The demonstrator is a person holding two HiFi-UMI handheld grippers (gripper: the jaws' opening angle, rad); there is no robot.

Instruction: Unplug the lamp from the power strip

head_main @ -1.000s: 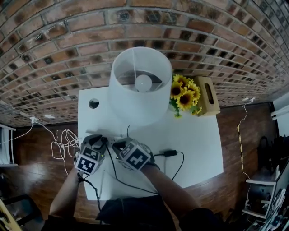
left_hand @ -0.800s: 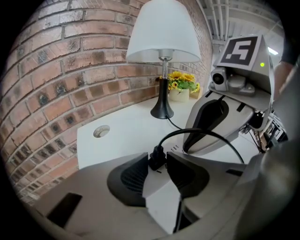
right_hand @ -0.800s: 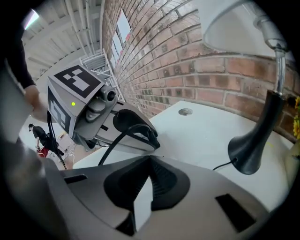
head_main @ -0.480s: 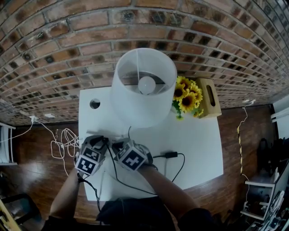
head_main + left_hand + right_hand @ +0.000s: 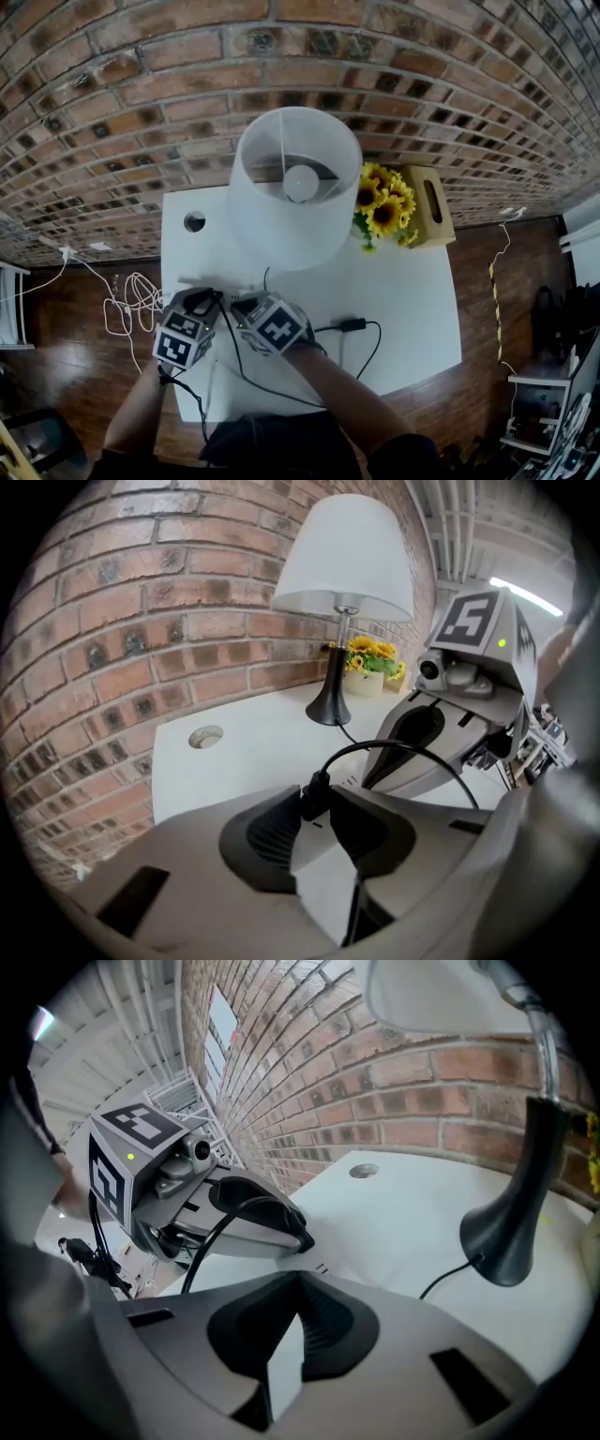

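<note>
- brick wall along the far side, white table against it
- lamp – white shade, dark base – stands far-centre on the table
- wooden box at the far right edge, sunflowers just left of it, touching the shade's right side
- left gripper at the near-left of the table; jaws have just been closing, now narrow, tips against both sides of the plug
- right gripper just right of the left one, tips nearly touching it; jaws almost together, nothing between the pads
- power strip – white, flat on the table under both grippers' tips
- plug black, upright in the strip; its cord arcs up and over to the right
</note>
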